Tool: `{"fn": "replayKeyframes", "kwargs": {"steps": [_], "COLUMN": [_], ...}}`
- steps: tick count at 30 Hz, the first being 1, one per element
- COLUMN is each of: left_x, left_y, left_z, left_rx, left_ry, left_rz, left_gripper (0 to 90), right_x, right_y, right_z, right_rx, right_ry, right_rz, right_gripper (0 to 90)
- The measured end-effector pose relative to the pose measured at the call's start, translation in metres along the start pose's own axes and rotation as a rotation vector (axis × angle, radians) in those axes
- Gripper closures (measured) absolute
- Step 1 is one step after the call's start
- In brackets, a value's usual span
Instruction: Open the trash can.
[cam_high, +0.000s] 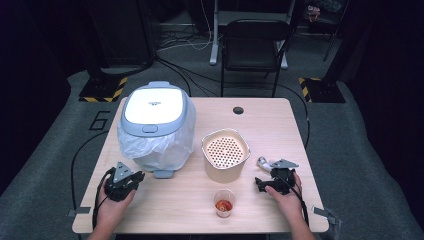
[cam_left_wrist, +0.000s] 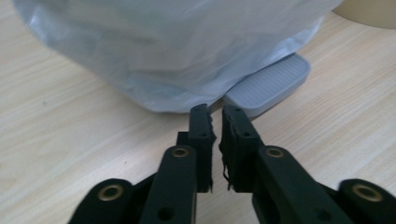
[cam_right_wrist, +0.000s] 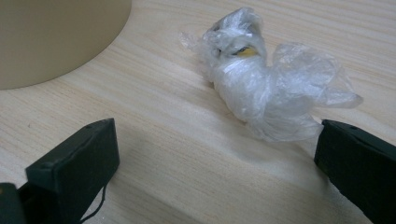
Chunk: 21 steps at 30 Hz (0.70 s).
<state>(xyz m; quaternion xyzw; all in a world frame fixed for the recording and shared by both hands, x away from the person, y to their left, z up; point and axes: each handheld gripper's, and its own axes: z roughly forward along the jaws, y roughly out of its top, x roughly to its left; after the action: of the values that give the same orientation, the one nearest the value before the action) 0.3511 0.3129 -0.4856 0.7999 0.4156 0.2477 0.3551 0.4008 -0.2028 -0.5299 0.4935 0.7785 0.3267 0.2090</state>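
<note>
- Now, at the table's left part stands the pedal bin, lid down, its clear liner bag hanging over the sides. The grey pedal sticks out at its foot toward the near edge.
- Your left gripper sits near the near-left corner, just short of that pedal. Its jaws are drawn in to a narrow slit with nothing between them, touching neither bag nor pedal.
- Toward the middle stands the beige strainer tub, and nearer the front edge a small clear cup with something reddish inside.
- Close to the right edge lies the crumpled plastic wrap, flat on the wood just beside the tub. It has a bit of yellow showing in its folds.
- Your right gripper points at the wad with its jaws wide apart; the wad lies just ahead of them and the pads press on nothing.
- Expect the wrap to be very light, soft and slick: it will likely squash and may skid on the wood. Take it across the thick bunched middle, not the loose thin tail at its right, which would probably slip free.
</note>
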Motion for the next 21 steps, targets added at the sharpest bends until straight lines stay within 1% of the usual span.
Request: {"fn": "replayKeyframes", "kwargs": {"steps": [1, 2, 3, 4, 5, 7, 9, 10, 12, 13, 14, 15, 17, 18, 19, 20, 21], "left_x": [0.000, -0.001, -0.004, -0.005, -0.008, -0.013, -0.018, -0.021, -0.026, -0.029, -0.033, -0.033, -0.033, -0.035, -0.036, -0.038, -0.040], "left_y": [0.000, 0.002, 0.004, 0.007, 0.009, 0.012, 0.017, 0.018, 0.022, 0.025, 0.026, 0.026, 0.030, 0.030, 0.032, 0.032, 0.033], "left_z": [0.000, 0.000, 0.001, 0.001, 0.002, 0.005, 0.008, 0.010, 0.013, 0.016, 0.017, 0.017, 0.020, 0.022, 0.024, 0.026, 0.029], "left_rx": [0.000, -0.002, -0.002, 0.000, 0.001, 0.007, 0.024, 0.025, 0.025, 0.034, 0.038, 0.038, 0.042, 0.049, 0.056, 0.056, 0.045], "left_ry": [0.000, 0.003, -0.008, -0.016, -0.022, -0.030, -0.048, -0.049, -0.055, -0.044, -0.052, -0.052, -0.042, -0.051, -0.049, -0.045, -0.031], "left_rz": [0.000, 0.019, 0.011, 0.021, 0.035, 0.053, 0.090, 0.092, 0.107, 0.138, 0.117, 0.117, 0.150, 0.129, 0.138, 0.109, 0.108], "left_gripper": [85.0, 85.0, 87.4, 87.4, 89.8, 90.0, 90.0, 90.0, 90.0, 90.0, 90.0, 90.0, 90.0, 90.0, 90.0, 90.0, 90.0], "right_x": [0.000, 0.000, 0.000, 0.000, 0.000, 0.000, 0.000, 0.000, 0.000, 0.000, 0.000, 0.000, 0.000, 0.000, 0.000, 0.000, 0.000], "right_y": [0.000, 0.000, 0.000, 0.000, 0.000, 0.000, 0.000, 0.000, 0.000, 0.000, 0.000, 0.000, 0.000, 0.000, 0.000, 0.000, 0.000], "right_z": [0.000, 0.000, 0.000, 0.000, 0.000, 0.000, 0.000, 0.000, 0.000, 0.000, 0.000, 0.000, 0.000, 0.000, 0.000, 0.000, 0.000], "right_rx": [0.000, 0.000, 0.000, 0.000, 0.000, 0.000, 0.000, 0.000, 0.000, 0.000, 0.000, 0.000, 0.000, 0.000, 0.000, 0.000, 0.000], "right_ry": [0.000, 0.000, 0.000, 0.000, 0.000, 0.000, 0.000, 0.000, 0.000, 0.000, 0.000, 0.000, 0.000, 0.000, 0.000, 0.000, 0.000], "right_rz": [0.000, 0.000, 0.000, 0.000, 0.000, 0.001, -0.001, 0.001, 0.000, 0.000, 0.000, 0.000, 0.000, 0.000, 0.000, 0.000, 0.000], "right_gripper": [0.0, 0.0, 0.0, 0.0, 0.0, 0.0, 0.0, 0.0, 0.0, 0.0, 0.0, 0.0, 0.0, 0.0, 0.0, 0.0, 0.0]}}
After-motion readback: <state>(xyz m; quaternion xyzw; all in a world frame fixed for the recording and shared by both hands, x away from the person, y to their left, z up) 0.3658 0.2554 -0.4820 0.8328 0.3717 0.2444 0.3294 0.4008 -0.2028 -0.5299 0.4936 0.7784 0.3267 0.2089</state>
